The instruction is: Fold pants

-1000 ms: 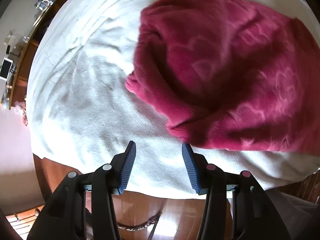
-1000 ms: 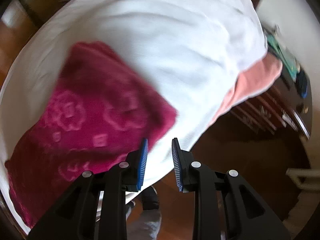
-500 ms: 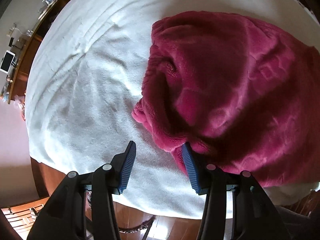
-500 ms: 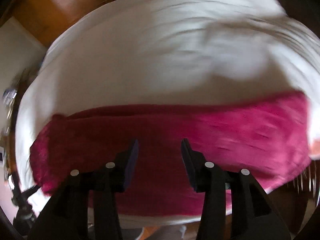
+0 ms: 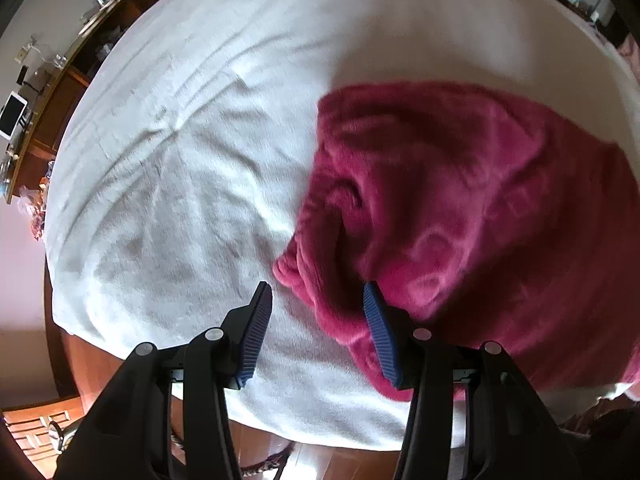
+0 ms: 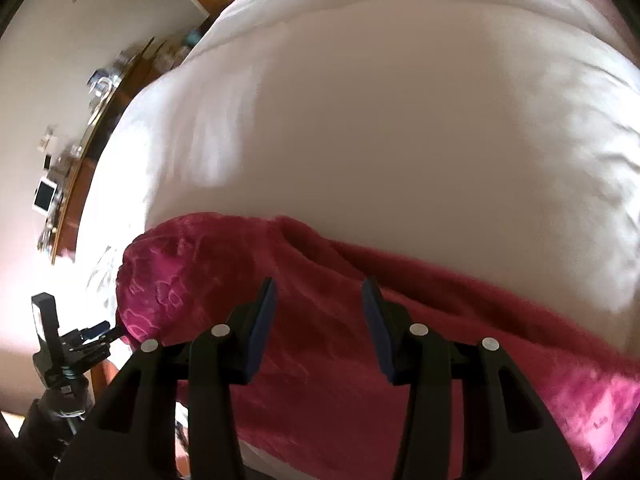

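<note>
While the magenta fleece pants (image 5: 460, 208) lie on the white bedspread (image 5: 180, 168) of the bed, both tools hang above them, pointing steeply down. In the right wrist view the garment runs as a long band from lower right to its bunched, rounded end at the left, so its long axis lies across the line of both tools.

Left hand-held gripper (image 5: 318, 332): jaws partly apart and holding nothing. The bunched end of the pants sits ahead and to the right of it; the right pad overlaps the fleece edge in the view, while the left pad (image 5: 256, 336) stands over bare bedspread. Whether the right pad touches the fabric cannot be told. This tool is the nearer one to the bunched end.

Right hand-held gripper (image 6: 320, 328): jaws partly apart, empty, positioned over the middle of the fleece band, with fabric under both pads. Contact with the cloth cannot be confirmed.

Judgement: the relation that governs the next move is the end-to-end direction of the band. A fold would likely need 1 tool on the bunched end and 1 further along the band. The thick pile may bunch between the pads.

A tripod mount (image 6: 60, 356) stands at the bed's edge, left of the fabric.
</note>
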The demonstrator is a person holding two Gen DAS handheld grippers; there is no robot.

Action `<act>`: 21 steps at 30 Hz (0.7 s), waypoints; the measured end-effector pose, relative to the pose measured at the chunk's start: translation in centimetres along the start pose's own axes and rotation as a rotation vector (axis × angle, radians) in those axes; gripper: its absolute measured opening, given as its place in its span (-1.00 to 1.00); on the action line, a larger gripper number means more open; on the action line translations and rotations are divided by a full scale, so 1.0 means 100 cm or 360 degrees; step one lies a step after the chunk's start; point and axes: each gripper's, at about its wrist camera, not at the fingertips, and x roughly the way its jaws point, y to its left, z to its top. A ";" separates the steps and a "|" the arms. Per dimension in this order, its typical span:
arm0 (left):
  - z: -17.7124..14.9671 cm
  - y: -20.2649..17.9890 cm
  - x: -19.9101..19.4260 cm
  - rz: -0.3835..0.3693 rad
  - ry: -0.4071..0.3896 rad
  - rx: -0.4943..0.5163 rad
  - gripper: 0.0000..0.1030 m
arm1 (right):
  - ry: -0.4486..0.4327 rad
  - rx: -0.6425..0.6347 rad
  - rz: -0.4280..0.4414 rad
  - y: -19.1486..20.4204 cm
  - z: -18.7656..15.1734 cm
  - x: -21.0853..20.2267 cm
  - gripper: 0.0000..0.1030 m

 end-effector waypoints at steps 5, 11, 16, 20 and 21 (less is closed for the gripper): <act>0.011 0.002 0.000 -0.0043 -0.0002 -0.0045 -0.05 | 0.0096 -0.0062 0.0039 0.018 0.012 0.037 -0.12; 0.026 -0.002 0.014 -0.0055 0.0034 -0.0049 -0.04 | 0.0217 -0.0120 -0.0037 0.025 0.019 0.084 -0.63; 0.042 -0.007 0.032 -0.0032 0.0021 0.0005 -0.04 | 0.0150 -0.0083 -0.0094 0.023 0.032 0.086 -0.83; 0.059 -0.009 0.049 0.0078 0.0027 0.0010 -0.01 | 0.0164 -0.0083 -0.0160 0.026 0.034 0.100 -0.84; 0.063 -0.008 0.054 0.0118 0.0025 0.0014 -0.01 | 0.0167 -0.0074 -0.0165 0.024 0.034 0.101 -0.84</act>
